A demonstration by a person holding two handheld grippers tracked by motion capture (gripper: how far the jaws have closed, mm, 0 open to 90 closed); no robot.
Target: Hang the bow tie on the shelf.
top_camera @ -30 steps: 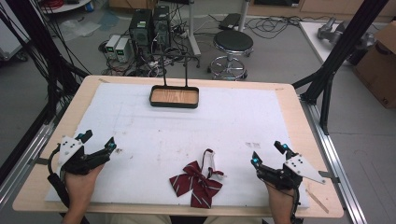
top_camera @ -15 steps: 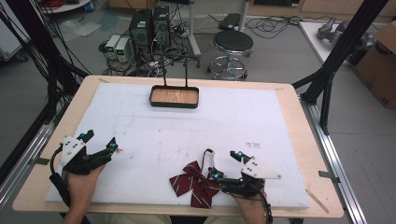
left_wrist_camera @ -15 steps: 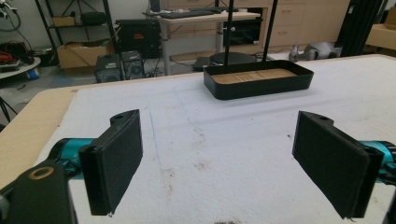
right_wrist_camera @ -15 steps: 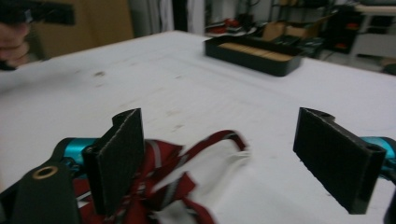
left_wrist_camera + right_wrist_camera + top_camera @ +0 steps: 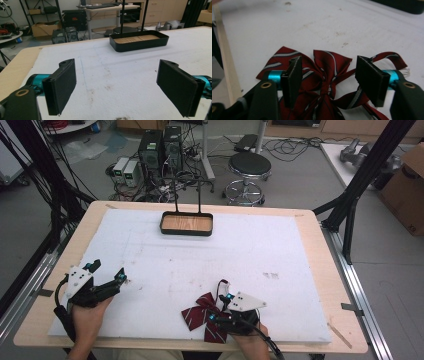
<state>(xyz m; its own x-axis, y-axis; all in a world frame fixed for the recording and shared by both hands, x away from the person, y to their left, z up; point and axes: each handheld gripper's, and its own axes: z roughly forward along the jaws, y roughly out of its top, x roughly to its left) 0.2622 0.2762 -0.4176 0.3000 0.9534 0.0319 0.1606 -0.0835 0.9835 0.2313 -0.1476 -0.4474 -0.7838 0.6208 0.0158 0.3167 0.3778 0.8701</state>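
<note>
Since a second ago, your right gripper (image 5: 218,306) has swung in from the table's right edge onto the red striped bow tie (image 5: 202,312), lying at the near edge of the white mat (image 5: 280,255); its jaws spread, straddling the knot. Your left gripper (image 5: 107,276) rests apart, jaws wide, facing the black tray (image 5: 186,224).

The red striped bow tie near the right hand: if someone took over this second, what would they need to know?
Right gripper: jaws open, straddling the bow tie's knot, not yet closed on it.
Left gripper: open, holding nothing, over the white mat at the left.
Bow tie lies flat at the mat's near edge; black tray sits at the far side, holding nothing.
Done: the right gripper's approach. Left: close, lift, probably carry to the tray.
</note>
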